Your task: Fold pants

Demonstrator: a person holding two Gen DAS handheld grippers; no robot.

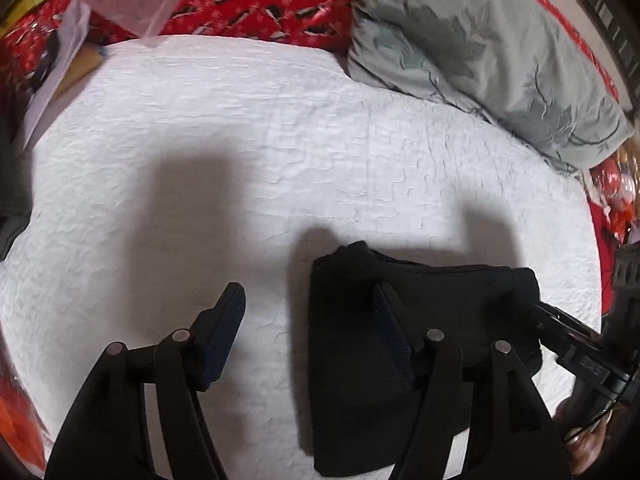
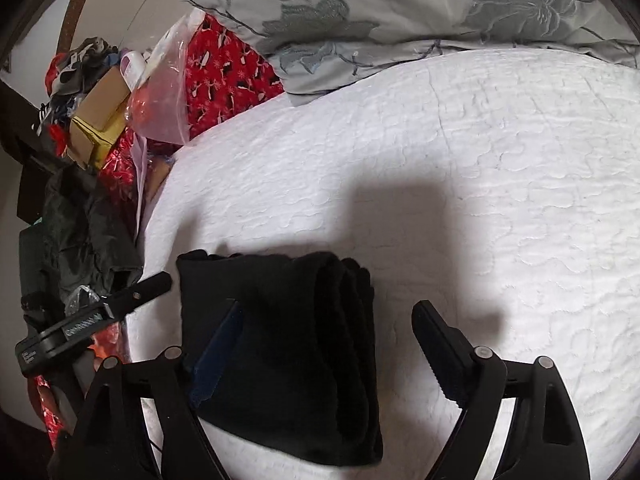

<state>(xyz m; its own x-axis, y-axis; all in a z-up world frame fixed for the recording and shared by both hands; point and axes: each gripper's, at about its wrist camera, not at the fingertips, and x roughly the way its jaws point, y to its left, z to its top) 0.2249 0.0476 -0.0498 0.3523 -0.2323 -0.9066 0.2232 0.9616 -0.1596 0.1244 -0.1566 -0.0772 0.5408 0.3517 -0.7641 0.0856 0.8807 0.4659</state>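
The black knit pants (image 2: 280, 344) are lying compactly folded on the white quilted bed (image 2: 500, 168), seemingly finished; both grippers, left gripper (image 1: 312, 336) and right gripper (image 2: 324, 344), are gaping wide, holding nothing

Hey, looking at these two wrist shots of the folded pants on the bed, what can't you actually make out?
- Near edge of the black pants: hidden behind the left gripper and its right finger in the left wrist view.
- Left part of the pants: covered by a finger of the right gripper in the right wrist view.
- Waistband, legs, fold count: too dark to tell.
- Contents of the clear plastic bag: blurred, small.
- Grey floral pillow: cut off by the top edge.
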